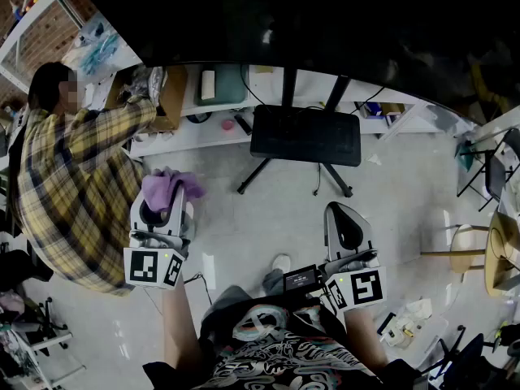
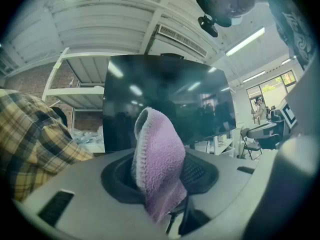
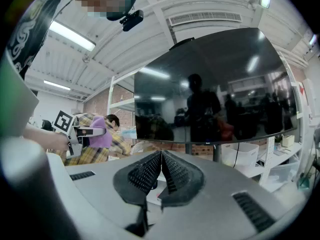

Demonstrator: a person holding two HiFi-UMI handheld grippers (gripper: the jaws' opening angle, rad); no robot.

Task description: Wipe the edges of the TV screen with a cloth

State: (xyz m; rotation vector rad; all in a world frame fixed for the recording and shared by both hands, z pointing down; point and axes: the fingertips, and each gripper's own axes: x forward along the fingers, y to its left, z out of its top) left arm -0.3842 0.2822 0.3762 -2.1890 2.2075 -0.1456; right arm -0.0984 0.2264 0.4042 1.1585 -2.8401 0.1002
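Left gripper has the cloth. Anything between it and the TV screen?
Nothing visible. The cloth, clamped in the left gripper, faces the TV across open air. A person in plaid stands off to the left, near the screen's left edge, not in the path.

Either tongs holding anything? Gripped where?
Left tongs are shut on the purple cloth, pinched around its bunched middle, with the folded end standing out past the tips. Right tongs are shut and empty.

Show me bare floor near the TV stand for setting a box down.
Bare floor lies between the left gripper and right gripper, before the stand base; more right of the base. Crowded: plaid-shirted person at left, cluttered shelf behind.
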